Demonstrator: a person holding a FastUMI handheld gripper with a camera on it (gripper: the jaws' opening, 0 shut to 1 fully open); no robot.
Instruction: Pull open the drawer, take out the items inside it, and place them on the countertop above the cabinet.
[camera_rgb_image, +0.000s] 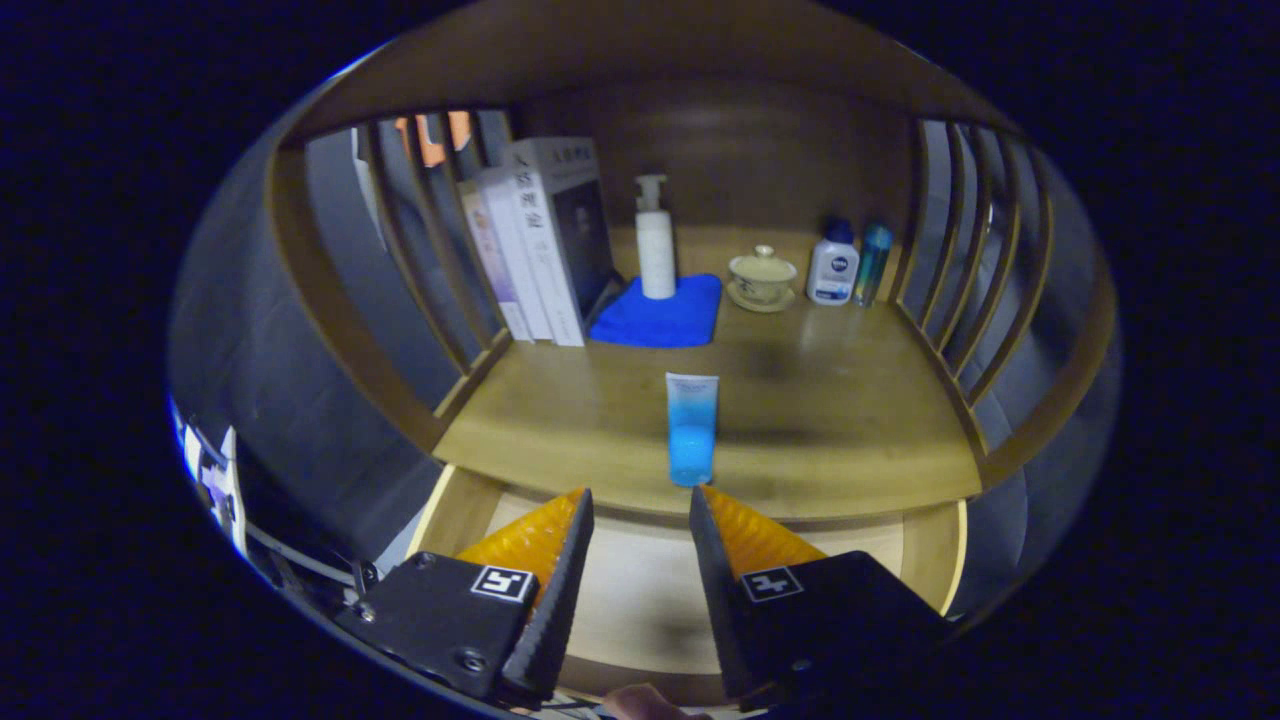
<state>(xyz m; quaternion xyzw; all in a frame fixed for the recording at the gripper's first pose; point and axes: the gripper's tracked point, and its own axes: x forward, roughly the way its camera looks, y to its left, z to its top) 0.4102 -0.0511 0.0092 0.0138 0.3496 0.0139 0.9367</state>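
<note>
Fingers (560, 560) of the gripper (640, 505) are standing moderately apart, holding nothing and touching nothing, their orange-backed tips hanging over the pulled-out drawer (450, 510). Light wood of the drawer floor is showing between and below them, with no item visible on the part in view. Just ahead of the fingertips, a blue-and-white tube (691, 428) is standing upright on its cap at the front edge of the countertop (840, 420), clear of both fingers. Farther back, a white pump bottle (655, 240) is sitting on a folded blue cloth (660, 315). Books (535, 245) are leaning beside the left slats. A lidded teacup on a saucer (762, 277), a white bottle with a blue cap (833, 264) and a slim teal bottle (873, 262) are lining up near the right slats
</note>
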